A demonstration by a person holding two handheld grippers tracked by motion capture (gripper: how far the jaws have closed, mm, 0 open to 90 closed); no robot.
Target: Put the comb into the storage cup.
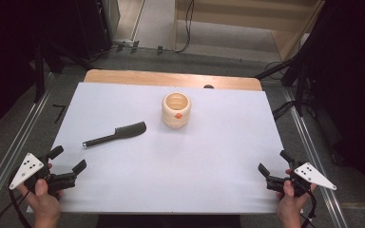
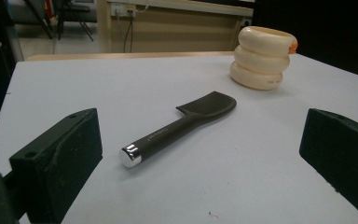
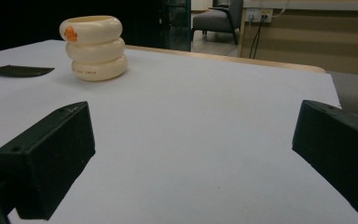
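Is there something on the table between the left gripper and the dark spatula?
No. In the high view, only bare white table separates the left gripper from the spatula.

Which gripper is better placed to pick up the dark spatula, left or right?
Probably left. The spatula lies on the left half of the table, its metal-capped handle end pointing toward the left gripper, whose jaws are open and frame it. The right gripper sits at the far right edge.
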